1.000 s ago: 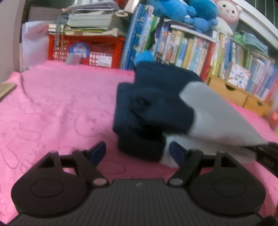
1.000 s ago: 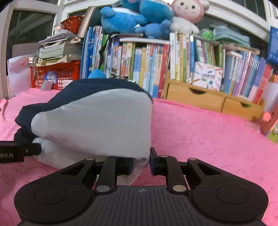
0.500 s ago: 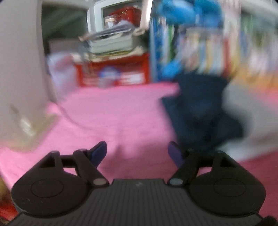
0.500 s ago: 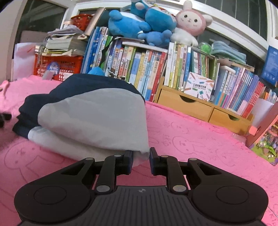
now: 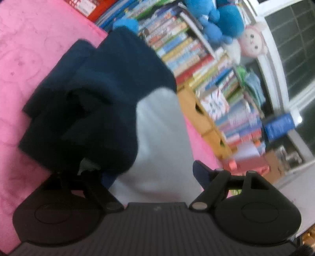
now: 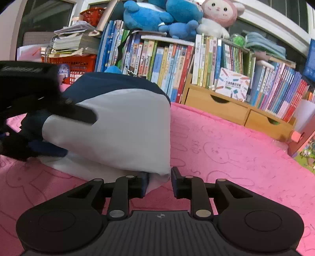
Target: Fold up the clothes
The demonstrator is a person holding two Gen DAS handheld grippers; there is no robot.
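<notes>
A folded garment [image 6: 122,122], navy on top and pale grey below, lies bunched on the pink blanket [image 6: 226,153]. My right gripper [image 6: 159,180] is at its near right corner. The jaws are opening, and the grey corner still sits between the pads without being pinched. My left gripper [image 6: 49,134] comes in from the left with one finger over the cloth and one under it. In the left wrist view, which is tilted, the garment [image 5: 157,137] fills the gap of the left gripper [image 5: 153,175]. Those jaws are wide and still opening.
Behind the blanket runs a shelf of upright books [image 6: 196,59] with plush toys [image 6: 157,17] on top. Wooden drawers [image 6: 236,110] stand below it at the right. A red basket [image 6: 78,65] with stacked papers is at the back left. Bare pink blanket stretches right of the garment.
My left gripper swung off to the left, then came back rolled over and now straddles the garment's left end. The right jaws have parted around the grey corner.
</notes>
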